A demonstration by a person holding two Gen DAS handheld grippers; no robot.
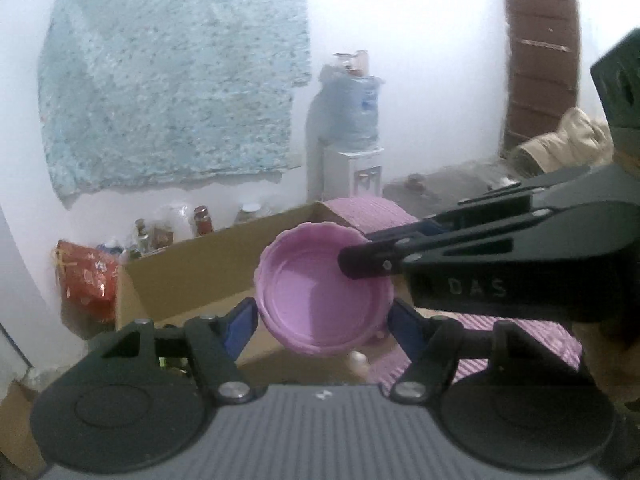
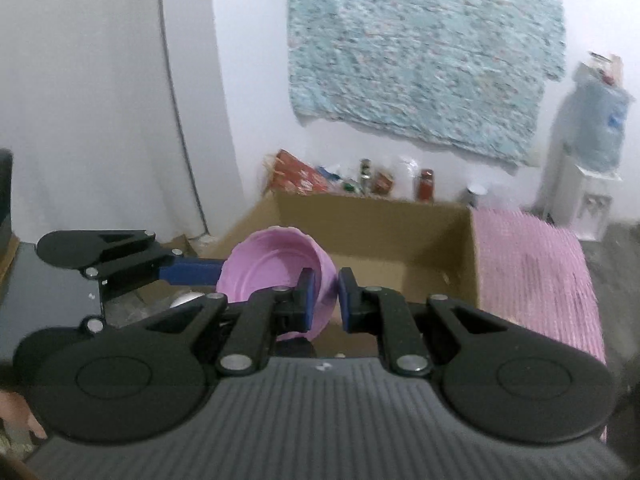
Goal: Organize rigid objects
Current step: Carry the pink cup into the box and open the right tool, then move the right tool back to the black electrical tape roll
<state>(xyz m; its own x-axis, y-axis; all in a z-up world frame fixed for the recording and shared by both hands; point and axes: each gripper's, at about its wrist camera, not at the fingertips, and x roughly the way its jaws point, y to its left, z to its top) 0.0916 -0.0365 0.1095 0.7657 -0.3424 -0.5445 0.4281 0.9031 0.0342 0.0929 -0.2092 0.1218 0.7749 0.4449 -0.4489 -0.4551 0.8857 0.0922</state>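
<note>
A pink plastic bowl (image 1: 320, 292) with a scalloped rim is held in the air above an open cardboard box (image 1: 192, 272). My left gripper (image 1: 322, 320) is shut on the bowl, its blue pads (image 1: 240, 326) pressing the two sides. My right gripper (image 2: 324, 300) is shut on the bowl's (image 2: 272, 264) near rim, one finger inside and one outside. In the left wrist view the right gripper's fingers (image 1: 368, 264) come in from the right onto the rim. The left gripper's blue finger (image 2: 192, 274) shows at the bowl's left in the right wrist view.
The cardboard box (image 2: 380, 232) holds small items under the bowl. A pink ribbed mat (image 2: 532, 272) lies right of the box. Jars and a red packet (image 2: 300, 176) stand behind it by the wall. A water dispenser (image 1: 352, 136) stands at the back.
</note>
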